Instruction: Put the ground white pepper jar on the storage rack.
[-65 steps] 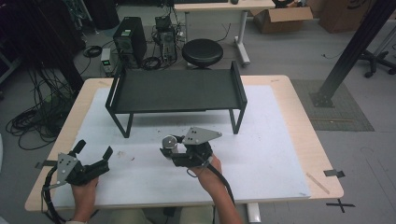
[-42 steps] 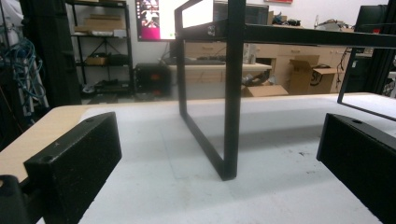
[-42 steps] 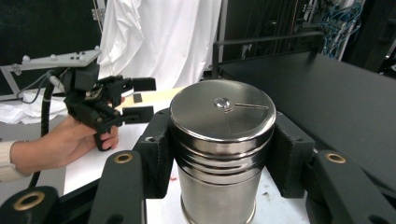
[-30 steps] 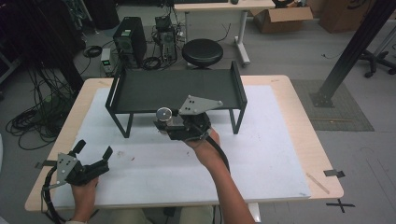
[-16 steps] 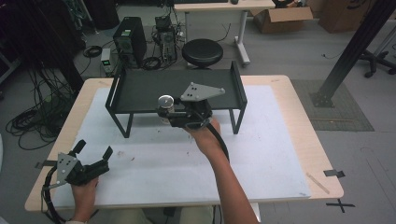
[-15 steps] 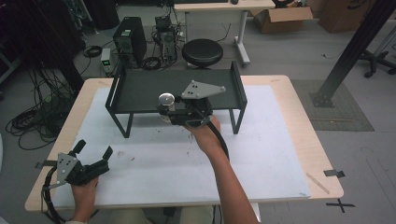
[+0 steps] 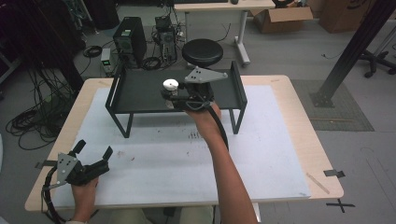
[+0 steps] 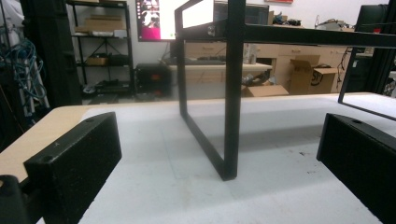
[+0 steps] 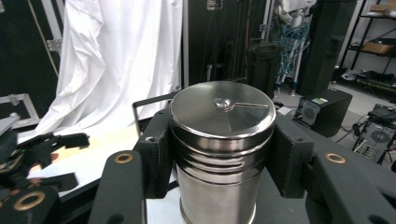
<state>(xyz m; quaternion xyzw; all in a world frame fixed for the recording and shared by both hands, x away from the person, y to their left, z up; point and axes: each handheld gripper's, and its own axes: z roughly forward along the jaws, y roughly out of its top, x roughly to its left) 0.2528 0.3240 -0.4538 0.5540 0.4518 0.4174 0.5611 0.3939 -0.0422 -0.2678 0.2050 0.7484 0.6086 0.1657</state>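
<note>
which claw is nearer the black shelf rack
Right. The right claw holds a steel shaker over the black shelf rack. The left claw sits open near the table's front left corner, apart from the rack.

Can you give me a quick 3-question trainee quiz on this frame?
1. True or false: the right gripper is clamped on the metal canister.
2. Over which thing is the canister held: A) black shelf rack B) white mat C) round stool?
3. What stands between the pads of the left gripper?

Key:
1. True; both pads press its sides.
2. A.
3. Nothing; its jaws stand open, low over the mat.
</note>
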